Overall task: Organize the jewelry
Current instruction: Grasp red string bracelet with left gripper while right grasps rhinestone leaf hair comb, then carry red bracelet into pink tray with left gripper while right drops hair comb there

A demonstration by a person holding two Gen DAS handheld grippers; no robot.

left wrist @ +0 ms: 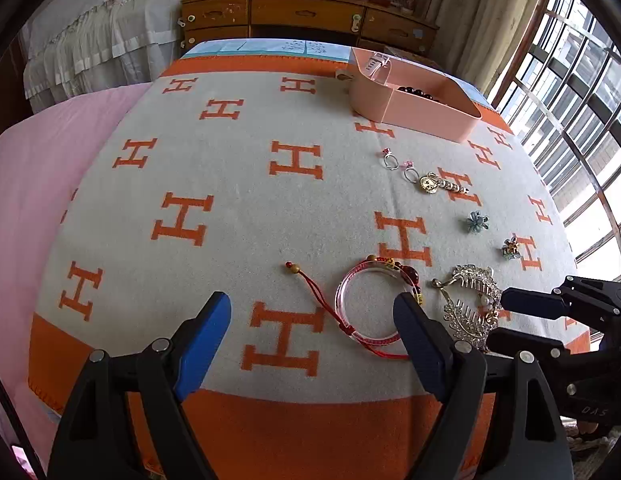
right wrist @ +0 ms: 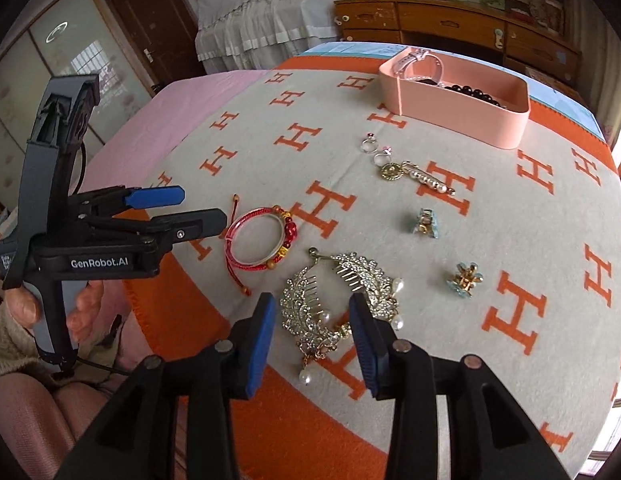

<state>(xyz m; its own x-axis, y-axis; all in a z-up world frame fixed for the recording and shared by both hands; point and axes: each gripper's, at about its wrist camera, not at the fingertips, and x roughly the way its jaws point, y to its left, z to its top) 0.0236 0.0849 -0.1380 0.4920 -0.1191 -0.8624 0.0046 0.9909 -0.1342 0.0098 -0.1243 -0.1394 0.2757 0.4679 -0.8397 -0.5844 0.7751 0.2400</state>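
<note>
Approach is judged the step in hand: the right gripper [right wrist: 312,336], partly open and empty, is poised over the crystal hair comb [right wrist: 338,300] near the blanket's near edge, the left gripper [left wrist: 310,344], wide and empty, over the red bangle [left wrist: 370,304], so lowering and closing are called for before carriage to the far pink tray [right wrist: 462,120].

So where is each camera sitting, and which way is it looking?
Left wrist view: sits on the left hand-held gripper, looking down along its open blue fingers at the red bangle; the right hand-held gripper pokes in beside it.
Right wrist view: sits on the right hand-held gripper, looking down over the rhinestone hair comb; the left hand-held gripper and a hand holding it show.
Both share the H-patterned blanket, bangle, comb and pink box.
</note>
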